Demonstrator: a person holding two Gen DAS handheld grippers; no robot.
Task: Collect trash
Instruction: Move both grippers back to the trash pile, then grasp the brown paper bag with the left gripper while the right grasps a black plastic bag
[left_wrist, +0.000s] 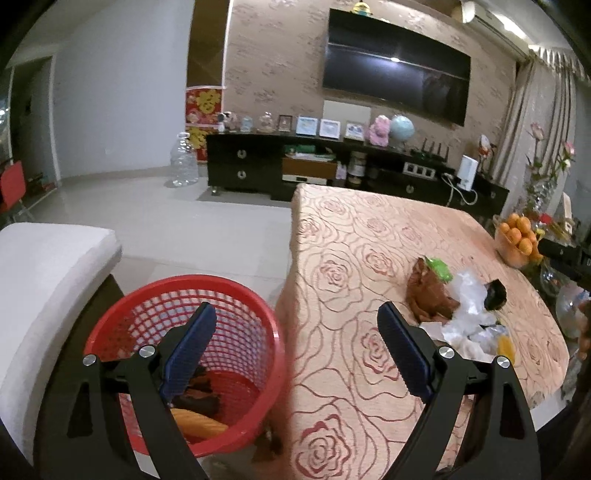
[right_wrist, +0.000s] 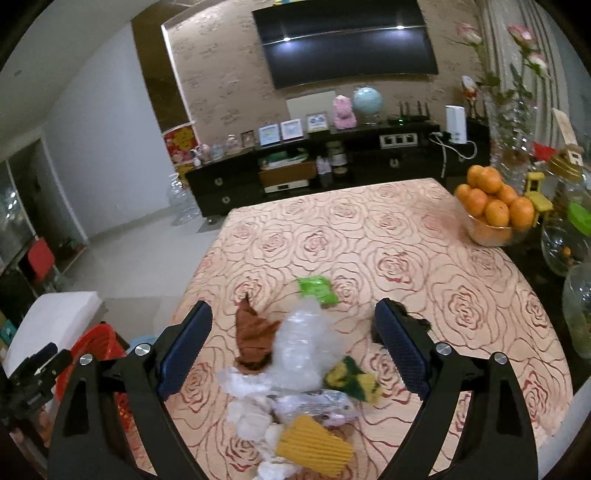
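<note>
The trash pile (right_wrist: 295, 373) — clear plastic, brown wrapper (right_wrist: 255, 339), green wrapper (right_wrist: 317, 290), yellow corrugated piece (right_wrist: 314, 448) — lies on the desk (right_wrist: 424, 266), framed by the right gripper (right_wrist: 293, 347), fingers apart and empty. At nine o'clock, the red basket (left_wrist: 147, 302) sits below the left gripper (left_wrist: 297, 349) — fingers wide, empty. Oranges (right_wrist: 491, 203) at two o'clock.

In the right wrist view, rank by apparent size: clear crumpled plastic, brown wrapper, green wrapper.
Largest to smallest:
1. clear crumpled plastic
2. brown wrapper
3. green wrapper, though it lies farther from the camera, so unsure.
</note>
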